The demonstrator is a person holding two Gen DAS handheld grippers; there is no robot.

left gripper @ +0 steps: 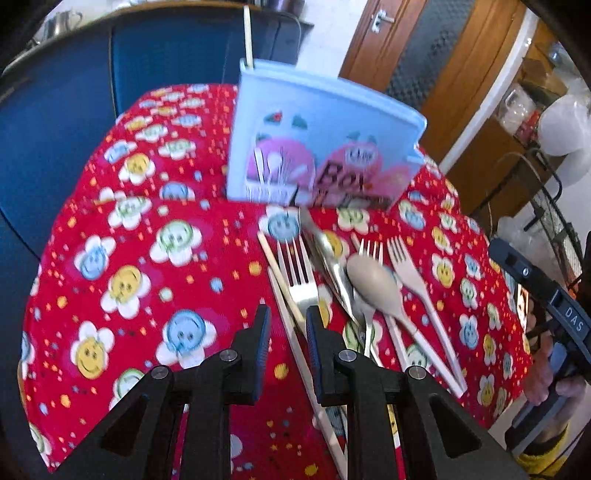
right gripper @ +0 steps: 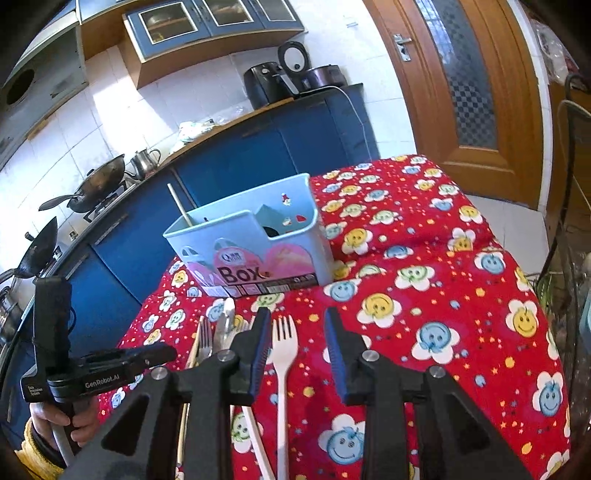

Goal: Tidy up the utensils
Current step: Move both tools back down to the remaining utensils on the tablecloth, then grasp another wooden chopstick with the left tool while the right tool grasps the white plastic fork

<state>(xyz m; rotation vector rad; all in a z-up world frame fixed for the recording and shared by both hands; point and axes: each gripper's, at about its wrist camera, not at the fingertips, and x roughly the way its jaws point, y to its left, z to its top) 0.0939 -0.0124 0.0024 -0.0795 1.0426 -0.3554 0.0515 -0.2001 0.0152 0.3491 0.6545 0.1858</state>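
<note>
A light blue utensil box (left gripper: 317, 147) stands on the red flowered tablecloth (left gripper: 147, 258), with one chopstick (left gripper: 247, 33) upright in it. In front of it lie wooden chopsticks (left gripper: 280, 284), a metal fork (left gripper: 299, 280), a metal spoon (left gripper: 328, 258), a beige spoon (left gripper: 373, 284) and a beige plastic fork (left gripper: 417, 288). My left gripper (left gripper: 288, 325) is open over the chopsticks, holding nothing. My right gripper (right gripper: 297, 332) is open above the plastic fork (right gripper: 283, 354); the box (right gripper: 251, 243) stands beyond it.
Blue kitchen cabinets (right gripper: 258, 147) border the table's far side, with woks (right gripper: 96, 184) on a stove. A wooden door (right gripper: 476, 81) is at the right. The left hand-held gripper body (right gripper: 74, 369) sits at the table's left edge. A wire rack (left gripper: 554, 221) stands right of the table.
</note>
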